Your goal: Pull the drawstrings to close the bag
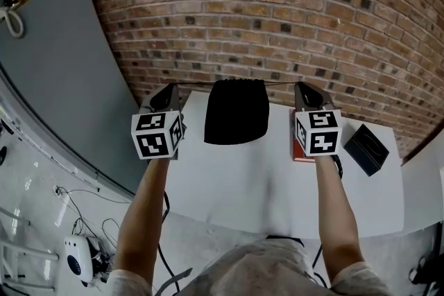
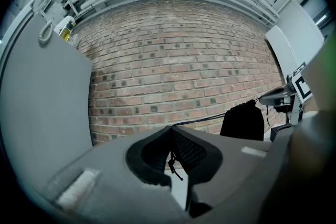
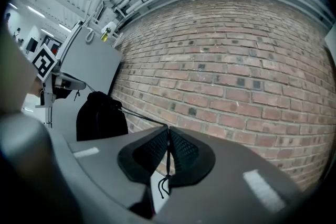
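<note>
A black drawstring bag [image 1: 236, 111] is at the back of the white table [image 1: 277, 197], its mouth gathered tight. A thin black drawstring [image 1: 198, 84] runs taut from the bag's top to each side. My left gripper [image 1: 170, 88] is shut on the left string. The string's knotted end [image 2: 171, 162] hangs behind the closed left gripper [image 2: 171, 131], and the bag [image 2: 242, 120] lies off to its right. My right gripper [image 1: 300, 86] is shut on the right string. That string's end [image 3: 164, 183] dangles below the closed right gripper [image 3: 168, 131], with the bag [image 3: 101, 117] to its left.
A brick wall [image 1: 277, 17] stands right behind the table. A black box [image 1: 365, 148] lies at the table's right end, and a red flat thing [image 1: 298, 151] lies under my right gripper. A grey panel [image 1: 62, 80] stands on the left. Cables [image 1: 83, 218] lie on the floor.
</note>
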The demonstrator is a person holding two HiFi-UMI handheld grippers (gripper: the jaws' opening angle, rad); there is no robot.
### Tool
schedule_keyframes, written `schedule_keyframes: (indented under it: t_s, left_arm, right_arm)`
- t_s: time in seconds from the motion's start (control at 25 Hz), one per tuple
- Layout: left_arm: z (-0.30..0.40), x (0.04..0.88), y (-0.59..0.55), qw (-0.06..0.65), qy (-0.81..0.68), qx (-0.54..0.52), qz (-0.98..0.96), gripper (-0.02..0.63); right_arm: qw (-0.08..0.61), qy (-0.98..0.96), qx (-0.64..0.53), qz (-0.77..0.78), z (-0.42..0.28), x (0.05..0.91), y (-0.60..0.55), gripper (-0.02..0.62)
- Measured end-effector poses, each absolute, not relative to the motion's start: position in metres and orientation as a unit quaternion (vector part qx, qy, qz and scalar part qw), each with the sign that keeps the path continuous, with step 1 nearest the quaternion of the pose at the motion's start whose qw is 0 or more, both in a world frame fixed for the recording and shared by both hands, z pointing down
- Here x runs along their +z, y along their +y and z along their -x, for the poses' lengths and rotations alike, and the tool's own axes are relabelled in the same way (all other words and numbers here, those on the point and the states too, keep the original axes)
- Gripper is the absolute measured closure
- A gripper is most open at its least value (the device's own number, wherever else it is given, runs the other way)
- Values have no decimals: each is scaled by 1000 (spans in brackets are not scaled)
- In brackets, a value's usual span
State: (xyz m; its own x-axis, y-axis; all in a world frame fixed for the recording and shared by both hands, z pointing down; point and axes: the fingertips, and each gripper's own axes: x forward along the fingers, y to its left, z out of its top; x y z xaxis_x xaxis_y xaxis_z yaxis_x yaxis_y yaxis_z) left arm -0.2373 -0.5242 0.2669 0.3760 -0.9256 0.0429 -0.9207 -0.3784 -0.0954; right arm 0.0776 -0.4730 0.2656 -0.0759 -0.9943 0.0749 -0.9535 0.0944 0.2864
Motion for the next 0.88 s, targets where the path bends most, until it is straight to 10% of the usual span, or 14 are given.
schedule_keyframes:
  t_s: [0.88]
  left_arm:
    - [248,286,-519,10,568,-54,821,598]
  right_arm:
    - [117,-717,-64,-684,-104,271,-458,584]
